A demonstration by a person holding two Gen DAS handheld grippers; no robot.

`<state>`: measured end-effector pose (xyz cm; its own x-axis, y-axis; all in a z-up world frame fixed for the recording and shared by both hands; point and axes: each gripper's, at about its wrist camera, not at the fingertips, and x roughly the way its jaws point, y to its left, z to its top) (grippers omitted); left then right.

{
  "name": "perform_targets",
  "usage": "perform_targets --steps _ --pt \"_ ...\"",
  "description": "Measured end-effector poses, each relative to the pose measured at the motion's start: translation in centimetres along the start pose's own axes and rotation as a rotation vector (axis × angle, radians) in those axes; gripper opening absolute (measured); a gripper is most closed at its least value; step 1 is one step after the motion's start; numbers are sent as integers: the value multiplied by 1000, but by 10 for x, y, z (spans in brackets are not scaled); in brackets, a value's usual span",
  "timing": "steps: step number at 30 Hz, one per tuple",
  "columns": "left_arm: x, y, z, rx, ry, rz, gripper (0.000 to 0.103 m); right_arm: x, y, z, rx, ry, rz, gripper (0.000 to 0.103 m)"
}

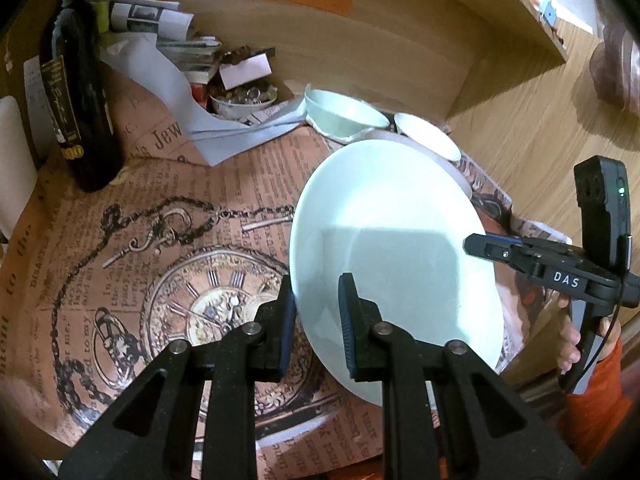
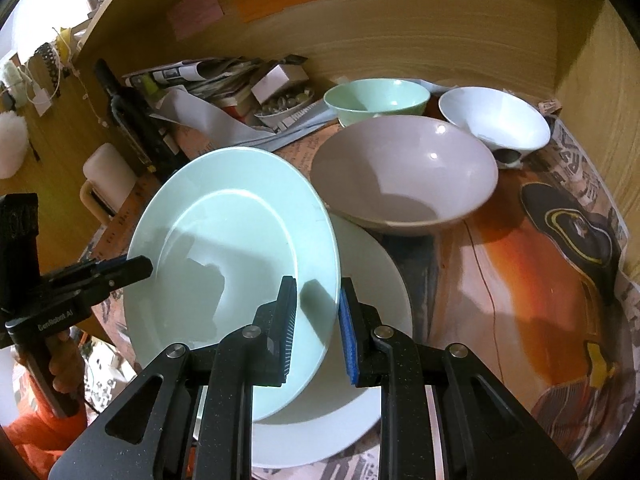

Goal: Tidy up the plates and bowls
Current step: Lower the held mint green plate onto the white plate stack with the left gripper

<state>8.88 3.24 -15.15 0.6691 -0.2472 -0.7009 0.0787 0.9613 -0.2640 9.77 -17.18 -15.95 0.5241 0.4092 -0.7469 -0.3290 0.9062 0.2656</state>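
white plate (image 2: 360,420): mostly hidden under green plate (image 2: 232,248) | wine bottle (image 1: 76,92): top cut off | newspaper text: blurred

Pale green plate (image 2: 236,216) tilted, above white plate (image 2: 360,280) lying flat. Behind: mauve bowl (image 2: 404,172), green bowl (image 2: 376,98), white bowl (image 2: 494,118), all upright.

Two plates: pale green plate (image 2: 236,220), white plate (image 2: 360,380). Three large bowls: green bowl (image 2: 376,98), mauve bowl (image 2: 404,168), white bowl (image 2: 494,120). One small trinket bowl (image 2: 284,106). One dark bottle (image 1: 76,92). Two grippers: left gripper (image 1: 316,320), right gripper (image 2: 318,328).
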Motion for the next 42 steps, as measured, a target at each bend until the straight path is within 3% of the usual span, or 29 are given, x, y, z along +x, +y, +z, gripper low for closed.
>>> perform_targets --steps 22,42 --pt "30 -14 -2 67 104 35 19 -6 -13 -30 71 -42 -24 19" --pt "47 -24 7 102 136 97 23 -7 -18 -34 103 -64 -14 19"
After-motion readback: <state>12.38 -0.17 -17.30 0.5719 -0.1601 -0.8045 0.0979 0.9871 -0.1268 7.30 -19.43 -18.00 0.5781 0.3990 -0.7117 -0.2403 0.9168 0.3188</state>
